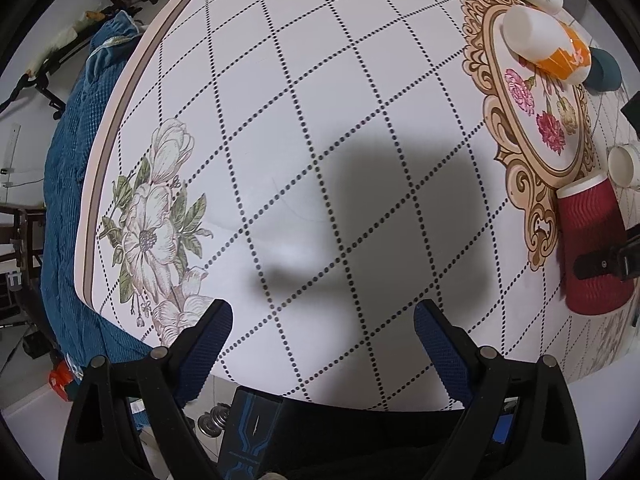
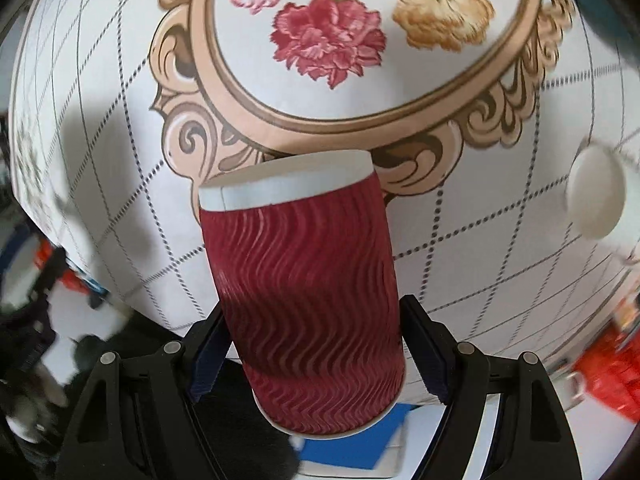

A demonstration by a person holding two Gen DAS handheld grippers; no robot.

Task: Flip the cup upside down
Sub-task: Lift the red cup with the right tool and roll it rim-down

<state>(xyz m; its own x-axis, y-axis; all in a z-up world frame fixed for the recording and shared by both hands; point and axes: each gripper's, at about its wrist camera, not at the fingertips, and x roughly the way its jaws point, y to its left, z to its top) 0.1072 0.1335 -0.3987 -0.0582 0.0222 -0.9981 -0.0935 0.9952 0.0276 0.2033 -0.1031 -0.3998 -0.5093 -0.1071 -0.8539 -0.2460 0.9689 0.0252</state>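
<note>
Red ripple cup [image 2: 306, 300] clamped at mid-body by right gripper [image 2: 312, 354], long axis pointing straight ahead along the fingers, white band far end, above the table [image 1: 280, 92]; left gripper [image 1: 323, 344] spread open, holding nothing, well apart

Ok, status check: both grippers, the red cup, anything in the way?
Right gripper shut on red cup, lifted, tilted. Left gripper open, holding nothing. White cup to the right, apart.
</note>
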